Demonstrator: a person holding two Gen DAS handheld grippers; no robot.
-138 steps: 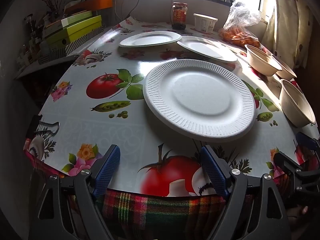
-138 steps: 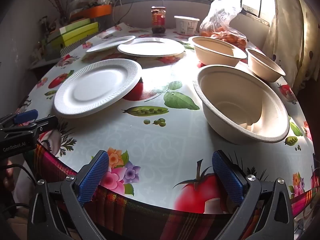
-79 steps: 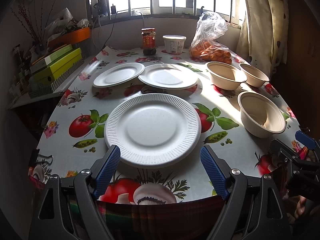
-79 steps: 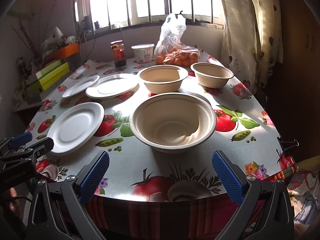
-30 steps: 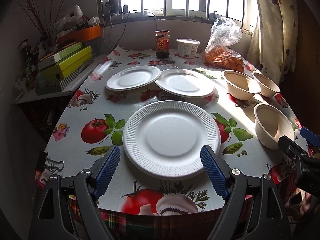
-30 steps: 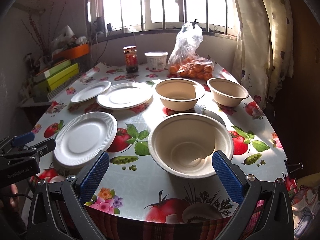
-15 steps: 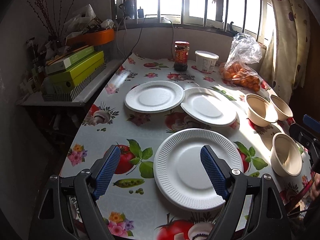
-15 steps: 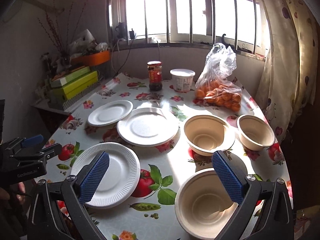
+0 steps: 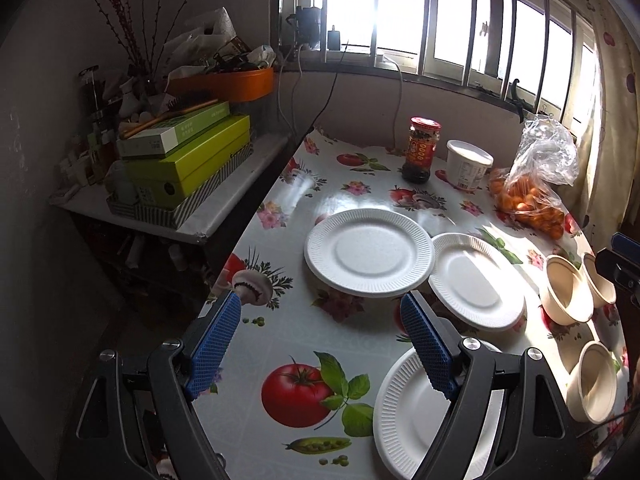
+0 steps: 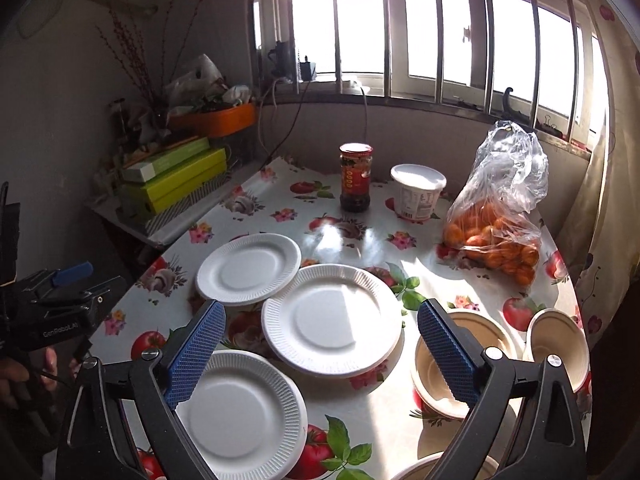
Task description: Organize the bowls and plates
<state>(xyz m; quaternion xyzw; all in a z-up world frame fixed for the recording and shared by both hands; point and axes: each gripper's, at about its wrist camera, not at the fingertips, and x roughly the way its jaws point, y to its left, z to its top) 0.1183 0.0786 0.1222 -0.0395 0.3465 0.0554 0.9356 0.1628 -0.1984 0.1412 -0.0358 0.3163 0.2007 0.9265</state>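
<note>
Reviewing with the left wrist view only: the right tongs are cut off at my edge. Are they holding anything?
Observer: No. The right tongs are open and empty.
Operator: What shows between their tips?
Observer: The middle plate, lying flat on the table.
Operator: Any person visible?
Observer: Only a hand, at the left edge of the right wrist view.

Your table (image 9: 360, 344), fruit-print cloth, plates and bowls out.
On it you have three white plates (image 10: 248, 268) (image 10: 332, 320) (image 10: 240, 412), the far two overlapping at the rims, and three bowls (image 9: 566, 296) (image 9: 598, 284) (image 9: 592, 380) along the right. At the back stand a jar (image 10: 355, 178), a tub (image 10: 417, 192) and a bag of oranges (image 10: 496, 240).
</note>
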